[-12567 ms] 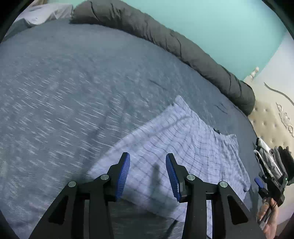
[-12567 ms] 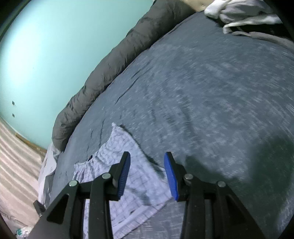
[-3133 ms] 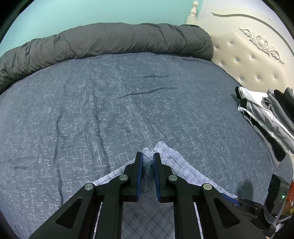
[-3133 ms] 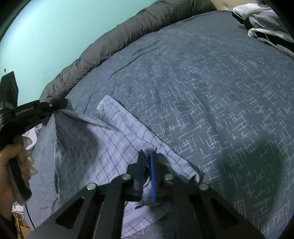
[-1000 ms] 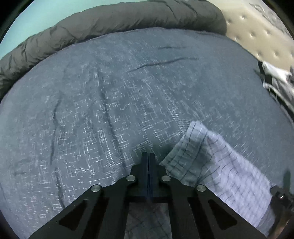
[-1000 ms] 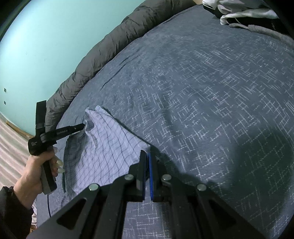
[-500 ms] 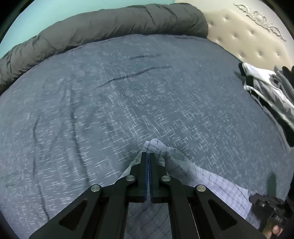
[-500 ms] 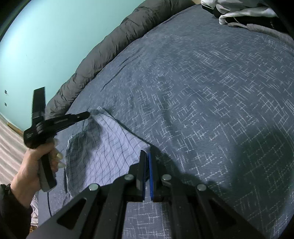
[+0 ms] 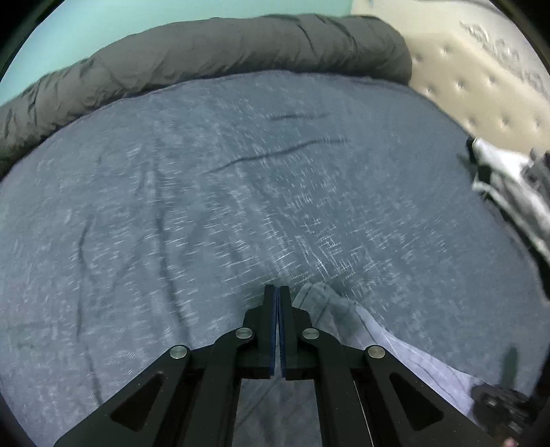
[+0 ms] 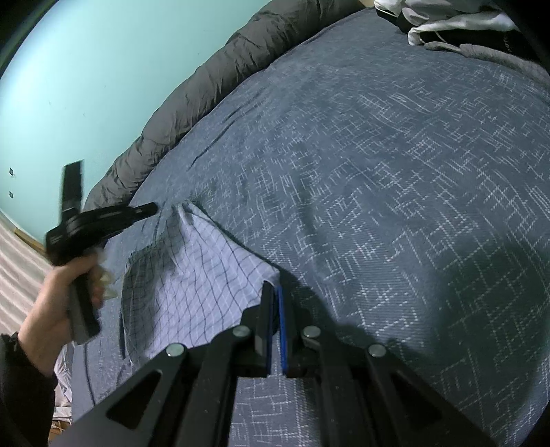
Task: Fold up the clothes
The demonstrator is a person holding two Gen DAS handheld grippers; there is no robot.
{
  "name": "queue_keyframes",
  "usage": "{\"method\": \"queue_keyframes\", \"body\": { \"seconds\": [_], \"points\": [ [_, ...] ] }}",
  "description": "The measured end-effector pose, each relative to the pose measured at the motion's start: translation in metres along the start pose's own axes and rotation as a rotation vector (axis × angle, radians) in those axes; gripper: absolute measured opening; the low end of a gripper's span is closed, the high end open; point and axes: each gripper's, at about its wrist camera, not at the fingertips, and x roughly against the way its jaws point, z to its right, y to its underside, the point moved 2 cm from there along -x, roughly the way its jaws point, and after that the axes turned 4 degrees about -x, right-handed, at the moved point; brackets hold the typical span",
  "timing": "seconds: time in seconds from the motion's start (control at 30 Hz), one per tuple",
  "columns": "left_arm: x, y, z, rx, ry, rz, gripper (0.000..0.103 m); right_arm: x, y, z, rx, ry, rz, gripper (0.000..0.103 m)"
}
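Observation:
A pale lilac checked garment (image 10: 192, 285) lies on the blue-grey bedspread (image 10: 378, 172). In the right wrist view my right gripper (image 10: 275, 292) is shut on its near right corner, low over the bed. My left gripper (image 10: 151, 208), held by a hand (image 10: 58, 302), is shut at the garment's far corner and pulls it up into a small tent. In the left wrist view the left gripper (image 9: 276, 289) has its pads pressed together. The checked garment (image 9: 388, 337) trails from beside them to the lower right. The cloth between the pads is hidden.
A rolled dark grey duvet (image 9: 206, 51) runs along the bed's far edge against the teal wall (image 10: 86, 68). A pile of white and grey clothes (image 10: 447, 24) lies near the padded cream headboard (image 9: 481, 86). Wood floor (image 10: 20, 261) shows past the left edge.
My left gripper has risen a little with the garment's far corner, so that edge stands up higher off the bed. The right gripper has stayed put, still shut on its corner.

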Motion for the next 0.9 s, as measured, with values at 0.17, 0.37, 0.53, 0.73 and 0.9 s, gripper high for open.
{"method": "queue_keyframes", "body": {
  "seconds": [0.17,0.37,0.53,0.73,0.9],
  "points": [
    [0.034,0.026,-0.031,0.017,0.002,-0.003,0.023,0.001,0.001,0.0,-0.004,-0.001,0.002,0.002],
    [0.038,0.063,-0.058,0.098,0.075,-0.041,0.031,0.001,0.003,0.001,-0.006,0.004,0.003,0.002],
    [0.025,0.081,-0.065,0.18,0.138,-0.074,0.031,-0.003,0.001,0.001,-0.004,0.01,0.0,0.002],
    [0.023,0.081,-0.07,0.235,0.163,-0.044,0.014,-0.007,0.0,0.002,0.001,0.012,-0.006,0.002],
    [0.023,0.076,-0.077,0.289,0.14,-0.03,0.012,-0.007,0.0,0.004,0.005,0.017,-0.007,0.002]
  ]
}}
